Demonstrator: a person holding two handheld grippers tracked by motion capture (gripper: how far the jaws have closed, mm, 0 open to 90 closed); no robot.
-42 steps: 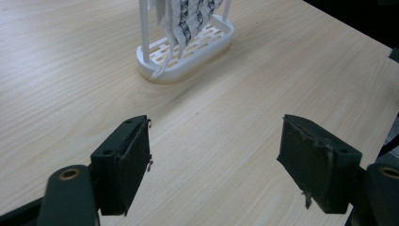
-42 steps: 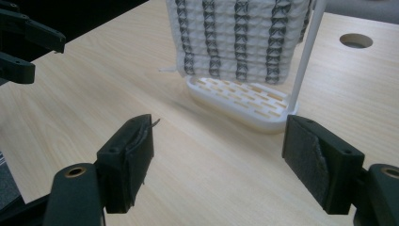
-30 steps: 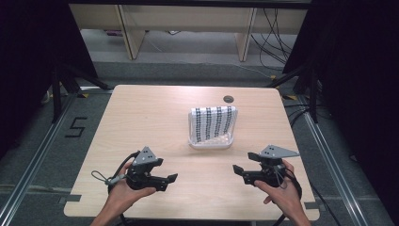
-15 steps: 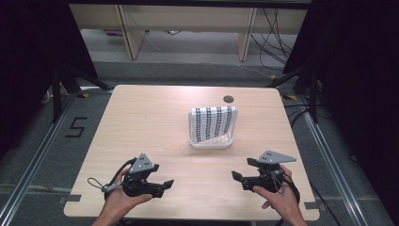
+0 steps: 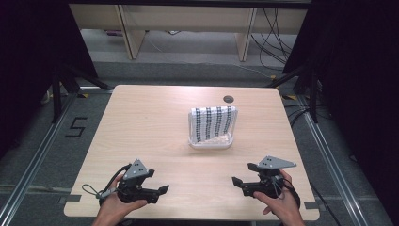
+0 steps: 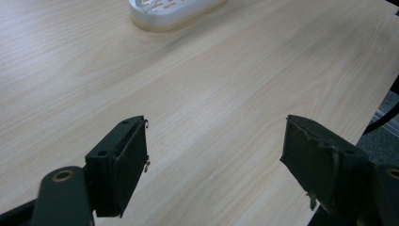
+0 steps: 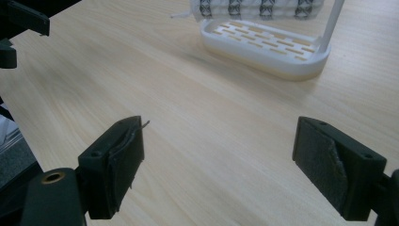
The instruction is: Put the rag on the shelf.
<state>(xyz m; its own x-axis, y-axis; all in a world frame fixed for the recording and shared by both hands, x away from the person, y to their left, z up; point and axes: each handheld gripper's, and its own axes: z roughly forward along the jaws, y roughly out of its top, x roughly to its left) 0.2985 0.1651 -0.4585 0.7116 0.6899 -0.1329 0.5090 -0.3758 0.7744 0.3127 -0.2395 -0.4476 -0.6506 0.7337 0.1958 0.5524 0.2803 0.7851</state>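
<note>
Left gripper (image 5: 157,190): held low over the table's (image 5: 141,122) near edge, jaws spread wide, nothing gripped. Right gripper (image 5: 238,181): held at the same near edge, well apart from the left, jaws likewise wide and empty. White slotted rack (image 5: 211,140): set past both, mid-table, with patterned cloth (image 5: 215,122) draped over its upright frame.

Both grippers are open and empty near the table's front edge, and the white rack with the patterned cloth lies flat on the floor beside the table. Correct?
Not quite. The white rack stands on the table, past its middle, as the high view shows. The rest holds: left gripper and right gripper are open and empty near the front edge.
</note>
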